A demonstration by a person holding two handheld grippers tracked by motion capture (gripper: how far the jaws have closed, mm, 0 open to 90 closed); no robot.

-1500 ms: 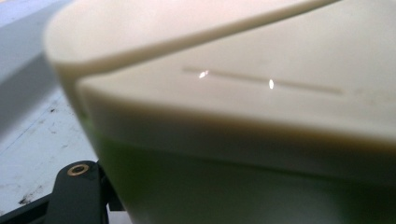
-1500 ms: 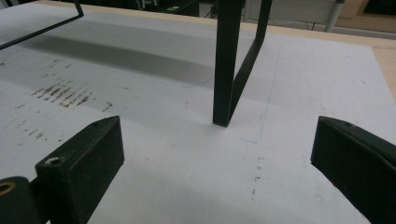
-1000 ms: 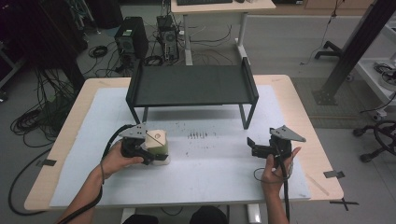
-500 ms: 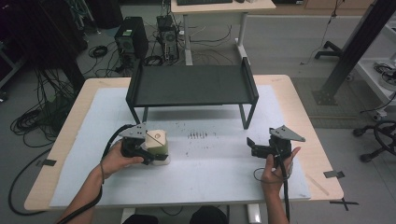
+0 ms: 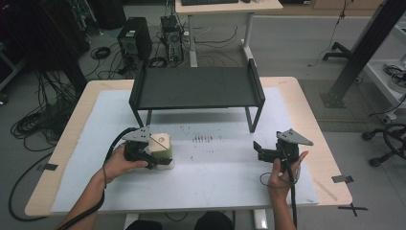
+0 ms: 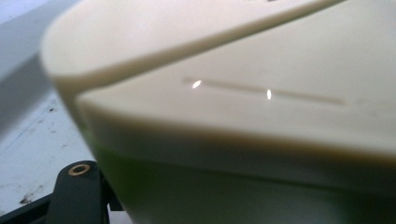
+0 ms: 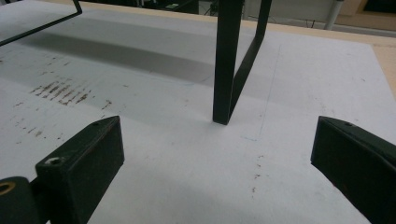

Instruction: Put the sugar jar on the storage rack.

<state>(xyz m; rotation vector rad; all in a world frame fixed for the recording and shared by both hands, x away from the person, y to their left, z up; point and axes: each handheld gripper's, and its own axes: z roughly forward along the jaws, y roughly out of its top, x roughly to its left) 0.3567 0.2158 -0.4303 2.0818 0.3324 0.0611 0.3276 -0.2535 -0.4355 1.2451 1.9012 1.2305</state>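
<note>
The white mat (image 5: 206, 172) on the wooden table (image 5: 311, 100) carries a black stand (image 5: 196, 88) at its far side, with cables and computer cases on the floor beyond. Set against the high views from the second before, nothing has shifted: both hands, both grippers and the cup occupy the same places relative to the stand. The cup (image 5: 160, 148), cream over green, sits on the mat in front of the stand's left leg, toward the person. The left gripper (image 5: 151, 155) is clamped on it; in the left gripper view the cup's wall (image 6: 243, 116) stands right at the camera, with one black jaw visible at the lower left. The right gripper (image 5: 262, 152) hovers in front of the stand's right leg, jaws wide apart and holding nothing, as the right gripper view confirms with bare mat between them and that leg (image 7: 226, 65) ahead. Assessment: the grasp is settled and the lift has not begun; the cup remains on the mat. The likely next step is raising it, probably toward the stand.
</note>
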